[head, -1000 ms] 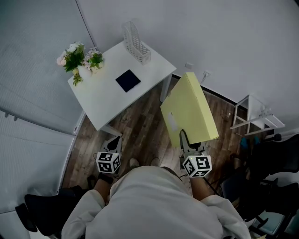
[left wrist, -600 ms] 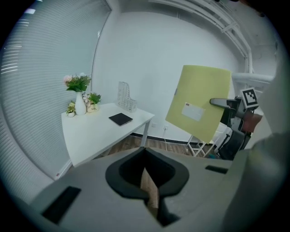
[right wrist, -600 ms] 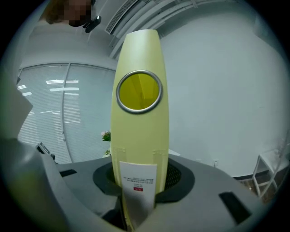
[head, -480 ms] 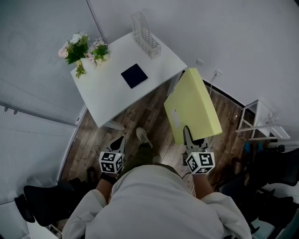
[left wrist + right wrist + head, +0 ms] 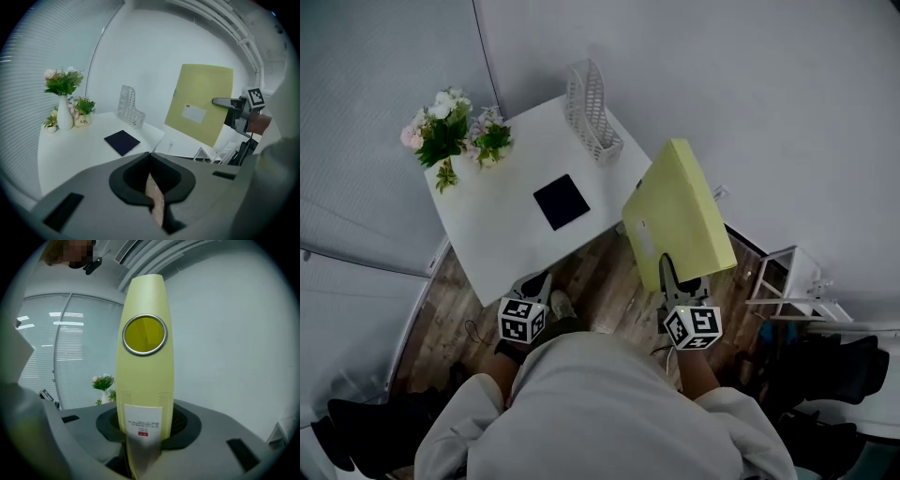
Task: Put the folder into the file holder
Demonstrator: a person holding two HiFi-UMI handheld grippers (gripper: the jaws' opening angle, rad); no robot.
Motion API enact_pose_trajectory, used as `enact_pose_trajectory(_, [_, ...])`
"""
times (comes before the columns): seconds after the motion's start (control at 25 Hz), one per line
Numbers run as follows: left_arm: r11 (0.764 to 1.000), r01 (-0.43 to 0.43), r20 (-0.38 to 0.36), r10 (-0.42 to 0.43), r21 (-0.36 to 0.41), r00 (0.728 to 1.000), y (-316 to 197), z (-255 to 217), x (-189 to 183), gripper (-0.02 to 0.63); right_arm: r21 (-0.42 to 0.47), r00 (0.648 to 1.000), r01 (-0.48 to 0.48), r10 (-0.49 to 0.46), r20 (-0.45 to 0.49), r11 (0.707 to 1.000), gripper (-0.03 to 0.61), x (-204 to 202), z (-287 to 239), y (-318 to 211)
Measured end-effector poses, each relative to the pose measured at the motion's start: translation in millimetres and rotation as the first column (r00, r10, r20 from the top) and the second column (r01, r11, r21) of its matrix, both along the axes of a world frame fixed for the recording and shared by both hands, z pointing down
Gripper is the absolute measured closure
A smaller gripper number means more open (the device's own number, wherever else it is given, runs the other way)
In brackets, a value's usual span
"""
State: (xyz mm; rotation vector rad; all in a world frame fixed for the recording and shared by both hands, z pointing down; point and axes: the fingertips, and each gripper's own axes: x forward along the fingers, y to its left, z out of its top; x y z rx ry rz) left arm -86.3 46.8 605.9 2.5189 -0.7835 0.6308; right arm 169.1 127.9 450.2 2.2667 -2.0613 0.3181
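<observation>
Carry step: folder (image 5: 680, 211) in the air, not yet at holder (image 5: 592, 111)
Right gripper (image 5: 667, 274) clamps the folder's lower edge and holds it upright beside the table's (image 5: 487, 244) right corner, well apart from the holder at the far edge; left gripper (image 5: 532, 289) has its jaws together, empty. Next move likely calls for lifting the folder over the holder and lining its edge with a slot — slots too small to make out, clamped edge hidden in the jaws
</observation>
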Motion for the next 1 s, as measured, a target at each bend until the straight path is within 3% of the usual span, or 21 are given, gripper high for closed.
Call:
enact_pose_trajectory(0.24, [0.999, 0.036, -0.008, -0.036, -0.01, 0.999, -67.0, 3.4, -5.5, 0.606, 0.052, 1.0, -0.011, 0.012, -0.028, 0.999, 0.419, 15.8, -24.7, -86.0])
enact_pose_trajectory(0.6, [0.987, 0.155, 0.0, -0.155, -0.05, 0.988, -107.4, 12.7, -34.3, 0.606, 0.093, 0.995, 0.052, -0.044, -0.088, 0.994, 0.42, 32.8, -52.9, -191.8])
enact_pose_trajectory(1.0, [0.926, 0.367, 0.065, -0.363, -0.083, 0.93, -146.4, 22.0, -69.5, 0.606, 0.077, 0.988, 0.137, -0.131, -0.077, 0.988, 0.42, 56.6, -30.4, -326.8])
